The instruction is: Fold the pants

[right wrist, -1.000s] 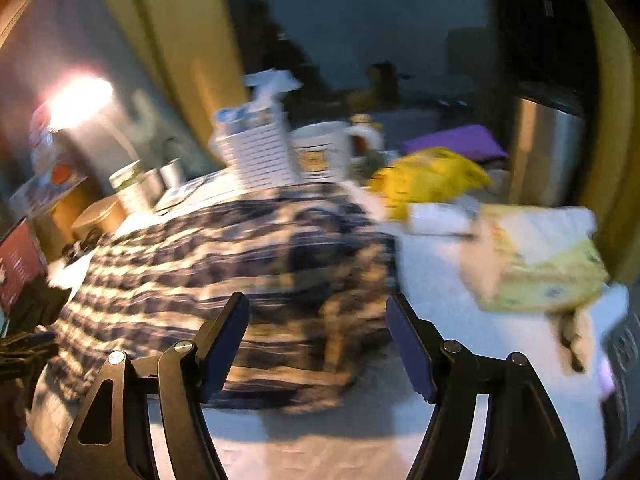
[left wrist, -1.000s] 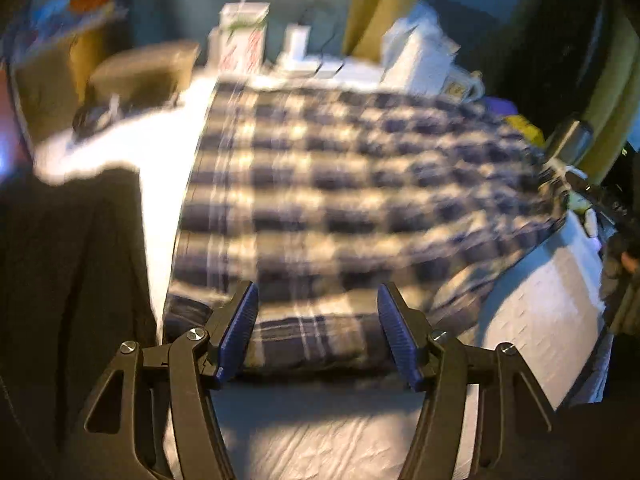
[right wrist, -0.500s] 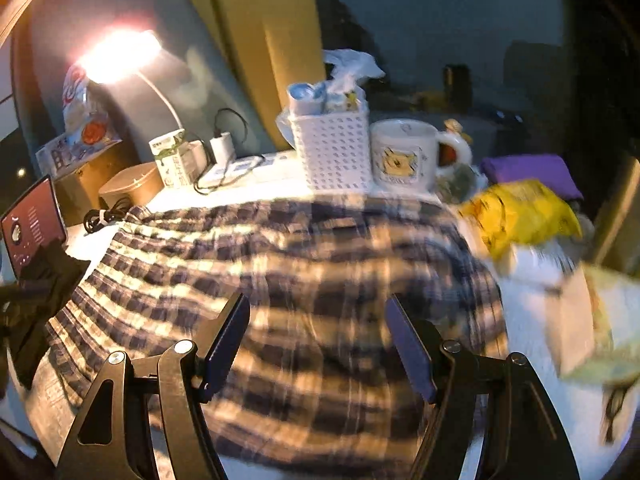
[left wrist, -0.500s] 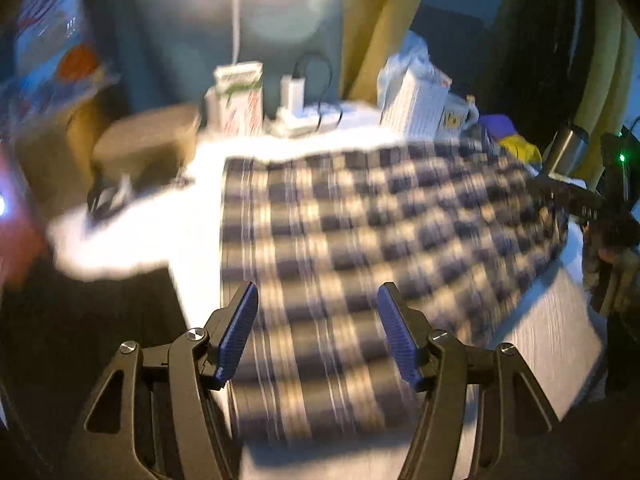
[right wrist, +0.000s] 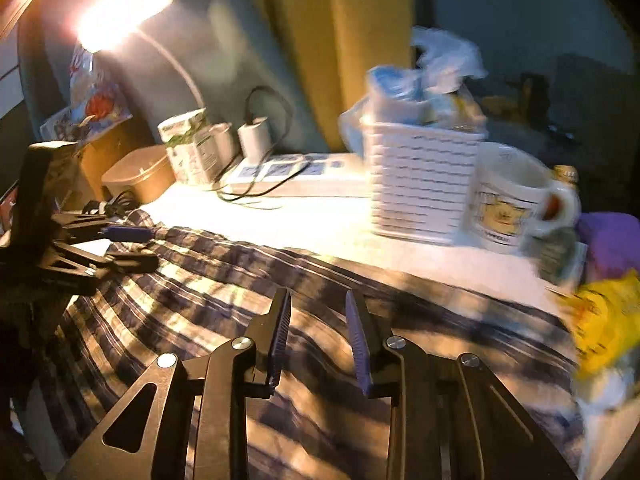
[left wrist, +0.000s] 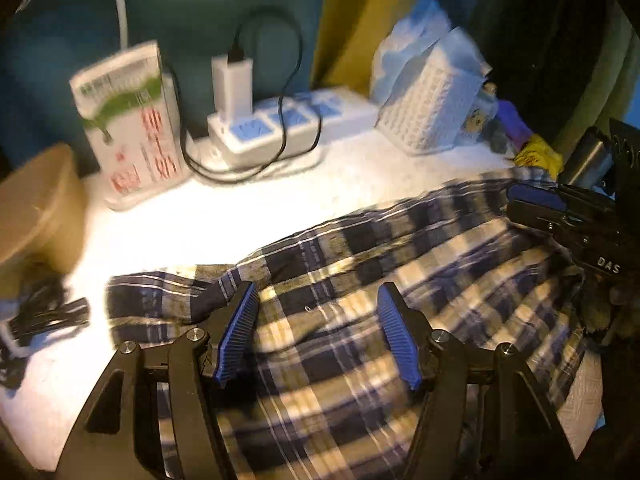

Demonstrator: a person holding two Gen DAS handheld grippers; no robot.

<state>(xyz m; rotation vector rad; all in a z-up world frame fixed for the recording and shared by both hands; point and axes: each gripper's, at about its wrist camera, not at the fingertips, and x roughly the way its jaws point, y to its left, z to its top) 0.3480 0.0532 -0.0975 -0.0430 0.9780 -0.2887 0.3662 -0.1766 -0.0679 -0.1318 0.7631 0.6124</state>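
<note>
We see the pants (left wrist: 360, 280) stretched along the table's (left wrist: 224, 216) back edge, left tongs (left wrist: 316, 336) spread; right tongs (right wrist: 316, 344), just narrowed, pinch nothing.

The scene is lit by one lamp (right wrist: 120, 12) at upper left of the right view, where its glare is blown out. The white bench (left wrist: 200, 216) beneath is overexposed; corners are left dark. Motion blur is spread across both views, and straight lines are bent toward the fisheye edges.
</note>
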